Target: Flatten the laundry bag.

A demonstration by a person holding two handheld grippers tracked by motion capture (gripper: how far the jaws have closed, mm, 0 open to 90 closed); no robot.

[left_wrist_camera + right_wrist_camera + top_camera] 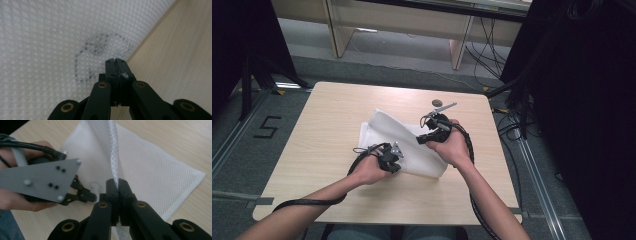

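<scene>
A white mesh cloth [412, 145] lies on the wooden table [327, 125], partly folded over itself. My right gripper [119, 182] is shut on a fold of the cloth [155, 175] and holds that fold raised off the table; it sits at the cloth's right side [424, 139]. My left gripper [115, 60] is shut, its tips at the near edge of the cloth [50, 37], beside a faint pencilled ring [100, 55]. A small white fleck shows at its jaw seam. The left gripper [91, 196] also appears with its grey plate [42, 181] on top, and at the cloth's near left [394, 162].
A small dark round thing [437, 103] lies on the table behind the right hand. Wooden furniture legs [459, 47] stand beyond the table's far edge. Black stands and cables [522, 90] crowd the right side.
</scene>
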